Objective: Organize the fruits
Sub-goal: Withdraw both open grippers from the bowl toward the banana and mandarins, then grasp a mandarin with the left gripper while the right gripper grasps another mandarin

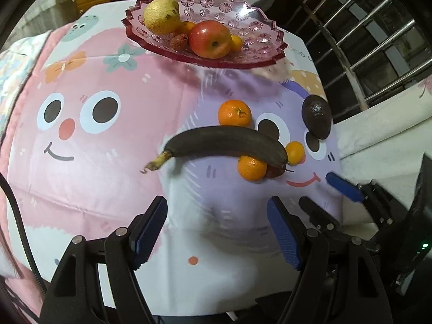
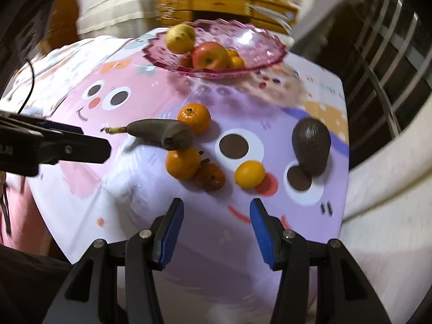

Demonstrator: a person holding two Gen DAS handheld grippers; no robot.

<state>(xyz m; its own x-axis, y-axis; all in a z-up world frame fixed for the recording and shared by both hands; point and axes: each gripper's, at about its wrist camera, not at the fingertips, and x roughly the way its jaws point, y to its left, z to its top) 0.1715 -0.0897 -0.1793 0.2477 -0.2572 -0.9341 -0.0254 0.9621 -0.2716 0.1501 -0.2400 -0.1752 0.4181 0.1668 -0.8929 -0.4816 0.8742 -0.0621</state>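
Observation:
A blackened banana (image 1: 226, 143) (image 2: 162, 135) lies mid-table on the cartoon tablecloth. Around it sit a mandarin (image 1: 234, 113), two smaller oranges (image 1: 251, 168) (image 1: 295, 152) and a reddish fruit (image 2: 210, 176). A dark avocado (image 1: 317, 116) (image 2: 310, 145) lies to the right. At the back, the pink glass bowl (image 1: 259, 27) (image 2: 264, 43) holds a pear (image 1: 162, 14), an apple (image 1: 210, 39) and small fruits. My left gripper (image 1: 216, 216) hovers open, short of the banana, empty. My right gripper (image 2: 216, 210) (image 1: 314, 187) is open near the small oranges, nothing between its pads.
A metal railing (image 1: 364, 40) stands past the table's right edge. Wooden furniture (image 2: 216, 5) is behind the bowl. A black cable (image 1: 16, 216) hangs at the left. The left gripper (image 2: 94, 139) reaches in from the left in the right wrist view.

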